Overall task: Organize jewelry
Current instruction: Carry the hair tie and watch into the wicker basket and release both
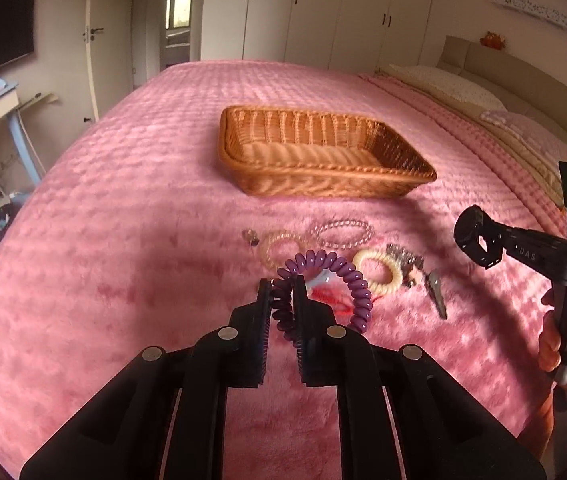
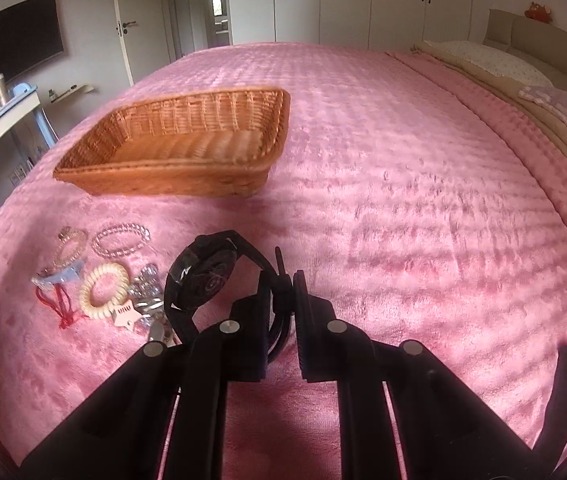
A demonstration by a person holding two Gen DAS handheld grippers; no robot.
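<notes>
L gripper pinches 1 purple coil tie; R gripper prob. 1 watch.

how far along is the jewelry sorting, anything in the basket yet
Done: nothing; the wicker basket is empty. In hand: left tongs grip the purple coil tie, right tongs the black watch. Left: bead bracelets, cream coil tie, clips on the bedspread.

My bed has a fuzzy pink blanket with little squares. The basket is brown and woven. I hold a purple curly hair tie and a black watch. A cream curly tie lies near a clear pink bead bracelet.
</notes>
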